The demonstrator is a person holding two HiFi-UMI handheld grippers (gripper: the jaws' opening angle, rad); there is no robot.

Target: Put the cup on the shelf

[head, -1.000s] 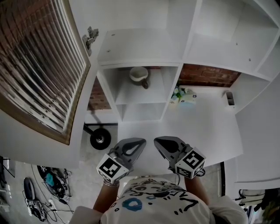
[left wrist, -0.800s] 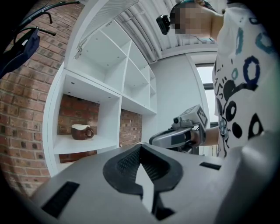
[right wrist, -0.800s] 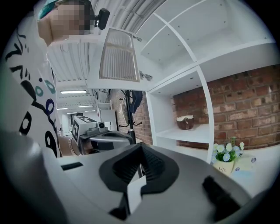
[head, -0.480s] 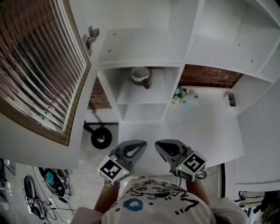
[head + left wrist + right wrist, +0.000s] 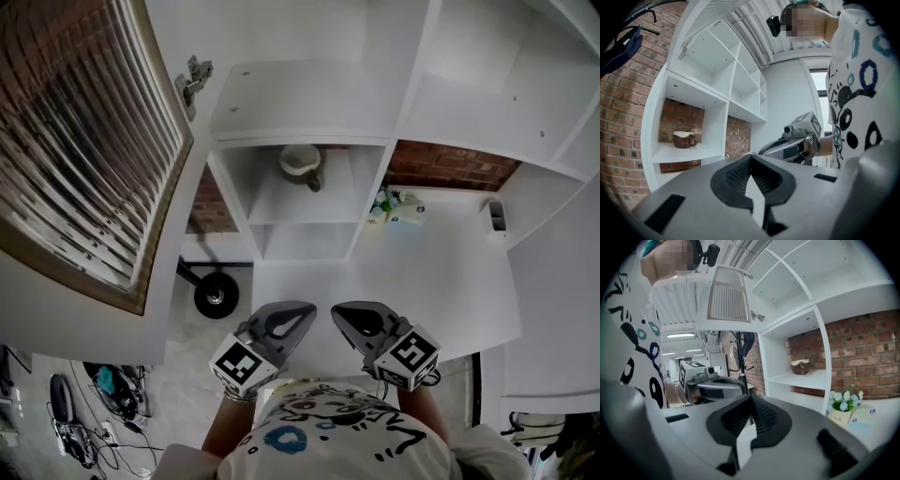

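A brown cup (image 5: 300, 165) with a pale rim stands upright on the shelf (image 5: 298, 202) of the middle cubby, its handle toward me. It also shows in the left gripper view as the cup (image 5: 684, 139) and in the right gripper view as the cup (image 5: 800, 366). My left gripper (image 5: 302, 311) and right gripper (image 5: 339, 312) hang side by side near my body, far in front of the shelf unit. Both are shut with nothing between the jaws. Each sees the other: the right gripper (image 5: 780, 149) and the left gripper (image 5: 723, 386).
A small pot of flowers (image 5: 379, 201) and a card (image 5: 406, 215) sit on the white counter (image 5: 441, 281) right of the cubby, a grey holder (image 5: 494, 214) farther right. An open slatted door (image 5: 84, 141) juts out at left. A black stand base (image 5: 215, 297) and cables (image 5: 103, 394) are on the floor.
Both grippers have drawn back very slightly toward my body. The cup has not moved.
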